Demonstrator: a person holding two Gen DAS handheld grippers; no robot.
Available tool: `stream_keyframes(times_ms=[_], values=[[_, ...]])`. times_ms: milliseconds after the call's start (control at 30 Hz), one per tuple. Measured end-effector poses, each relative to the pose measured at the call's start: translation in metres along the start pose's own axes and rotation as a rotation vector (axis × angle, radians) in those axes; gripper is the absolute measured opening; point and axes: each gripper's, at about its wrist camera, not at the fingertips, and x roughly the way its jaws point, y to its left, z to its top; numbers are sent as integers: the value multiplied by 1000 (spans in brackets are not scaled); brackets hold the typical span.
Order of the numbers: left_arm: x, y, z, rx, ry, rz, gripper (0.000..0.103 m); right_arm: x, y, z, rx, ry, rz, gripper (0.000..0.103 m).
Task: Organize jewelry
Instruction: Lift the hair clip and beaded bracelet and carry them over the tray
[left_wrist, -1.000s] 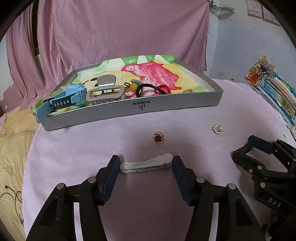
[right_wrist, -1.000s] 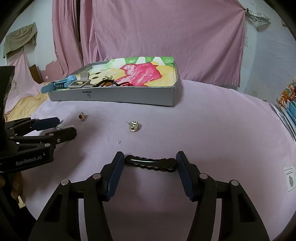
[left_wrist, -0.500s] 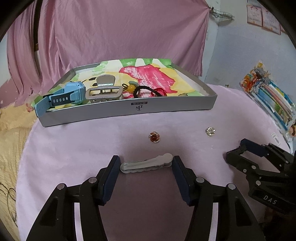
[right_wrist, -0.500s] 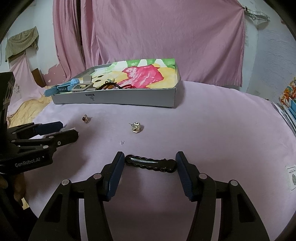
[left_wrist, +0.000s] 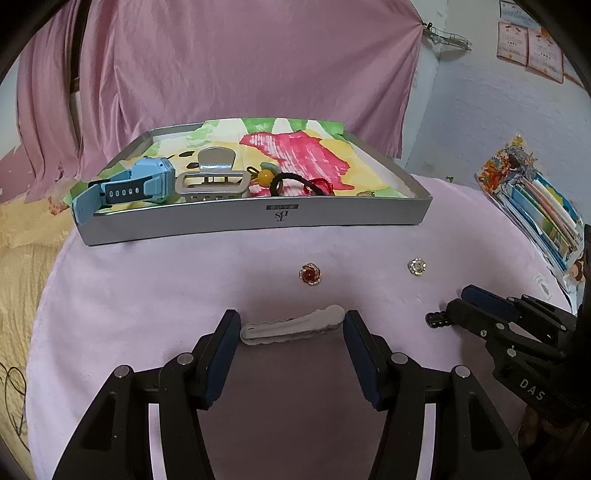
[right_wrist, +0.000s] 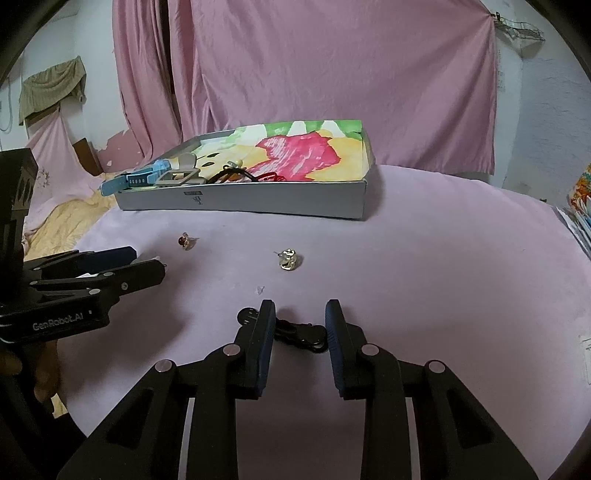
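Black clip (right_wrist: 299, 332) lies low centre between the half-spread right gripper (right_wrist: 300, 332); it looks not yet pinched. Close squarely across its middle. White clip (left_wrist: 291, 325) sits between the spread left gripper (left_wrist: 290, 334); tray (left_wrist: 258, 221) above.

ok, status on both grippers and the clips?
Left gripper open around white hair clip. Right gripper half-closed over black hair clip, not clamped. Two earrings loose, clear of both.
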Motion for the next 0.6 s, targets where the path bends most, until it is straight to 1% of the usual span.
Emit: stream_keyframes(times_ms=[100, 333, 367, 433, 467, 500, 600], values=[[-1, 2, 0, -9, 1, -1, 55, 1, 2, -1, -6, 14, 30, 36], [-4, 4, -3, -15, 1, 2, 55, -2, 10, -5, -47, 24, 42, 36], [-4, 5, -3, -17, 1, 2, 55, -4, 11, -6, -52, 25, 41, 35], [-5, 5, -3, -19, 1, 0, 55, -5, 12, -6, -53, 24, 41, 24], [-5, 5, -3, -18, 1, 0, 55, -6, 12, -7, -54, 24, 41, 17], [-5, 5, -4, -18, 1, -1, 55, -6, 12, -7, -55, 25, 39, 15], [-7, 5, -4, -18, -1, -9, 55, -7, 14, -8, -56, 26, 42, 13]])
